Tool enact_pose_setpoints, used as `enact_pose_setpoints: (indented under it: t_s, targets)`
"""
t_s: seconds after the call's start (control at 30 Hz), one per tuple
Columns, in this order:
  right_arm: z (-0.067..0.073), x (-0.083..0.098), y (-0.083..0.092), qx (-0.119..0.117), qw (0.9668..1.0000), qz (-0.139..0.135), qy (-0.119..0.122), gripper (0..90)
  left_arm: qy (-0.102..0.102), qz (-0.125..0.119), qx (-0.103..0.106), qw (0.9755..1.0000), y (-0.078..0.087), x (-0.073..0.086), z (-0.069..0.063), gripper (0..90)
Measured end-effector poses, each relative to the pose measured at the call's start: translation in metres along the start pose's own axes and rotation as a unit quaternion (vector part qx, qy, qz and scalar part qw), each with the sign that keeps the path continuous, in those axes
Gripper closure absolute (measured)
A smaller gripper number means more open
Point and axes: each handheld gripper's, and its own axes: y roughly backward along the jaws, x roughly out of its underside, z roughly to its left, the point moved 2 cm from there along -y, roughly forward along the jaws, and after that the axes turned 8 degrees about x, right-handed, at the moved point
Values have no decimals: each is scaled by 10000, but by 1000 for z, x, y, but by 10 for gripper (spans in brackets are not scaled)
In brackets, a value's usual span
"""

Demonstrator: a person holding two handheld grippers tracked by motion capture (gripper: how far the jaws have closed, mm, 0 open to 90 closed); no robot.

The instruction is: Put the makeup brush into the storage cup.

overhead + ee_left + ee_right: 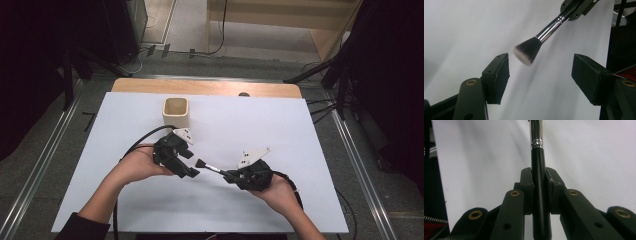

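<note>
The makeup brush (210, 167) hangs just above the middle of the tabletop (300, 200), held level between the two hands with its bristle head pointing left. It has a black handle, a shiny metal collar and a short, dense tuft with pale tips. It looks light and easy to lift; the handle is stiff, smooth and round, so it could twist or slide in a loose pinch, while the tuft is soft and would splay or bend if squeezed. The handle, or the collar just behind the tuft, is the sound place to take it, not the bristles.

The right gripper (231, 175) has its jaws pinching the handle near its rear end, the handle running straight out between them. The left gripper (192, 172) sits just left of the brush head with its jaws spread wide; from its own camera the tuft (527, 51) floats between and a little beyond the two pads, touching neither as far as the slightly blurred bristles let one judge.

Farther back and to the left on the tabletop stands a small cream square cup (176, 111), open at the top and well apart from both hands.
</note>
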Motion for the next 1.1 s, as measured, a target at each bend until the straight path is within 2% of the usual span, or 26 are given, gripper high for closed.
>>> enact_pose_setpoints:
  t_s: [0.17,0.33,0.37,0.47,0.6,0.63,0.67,0.7,0.87,0.9,0.97,1.1]
  targets:
    - [6,0,3,228,9994,-76,-267,794,106,-113,-43,9999,4,1,0,311]
    - [7,3,7,496,9970,-201,-557,794,230,-194,-23,9995,4,2,0,310]
    - [7,3,7,496,9970,-201,-557,794,230,-194,-23,9995,4,2,0,308]
    - [11,4,7,736,9949,-206,-660,794,310,-234,-40,9992,1,3,-2,304]
    - [15,2,8,789,9928,-296,-850,794,301,-192,-106,9993,-1,3,-3,298]
    - [18,0,9,899,9921,-312,-820,794,312,-180,-124,9993,-2,3,-4,294]
    - [18,0,9,899,9921,-312,-820,794,328,-152,-153,9992,-3,3,-4,294]
    - [21,-1,10,971,9910,-328,-855,794,410,-151,-105,9990,-4,3,-5,292]
    - [26,0,12,1061,9888,-368,-986,794,452,-177,-87,9988,-4,4,-6,291]
    - [28,1,12,1046,9874,-415,-1110,794,474,-245,-68,9986,-4,4,-6,292]
    - [29,2,12,1053,9861,-459,-1199,794,481,-297,-77,9984,-4,4,-7,292]
    - [31,3,12,1101,9840,-560,-1285,793,442,-403,-145,9981,-4,5,-9,293]
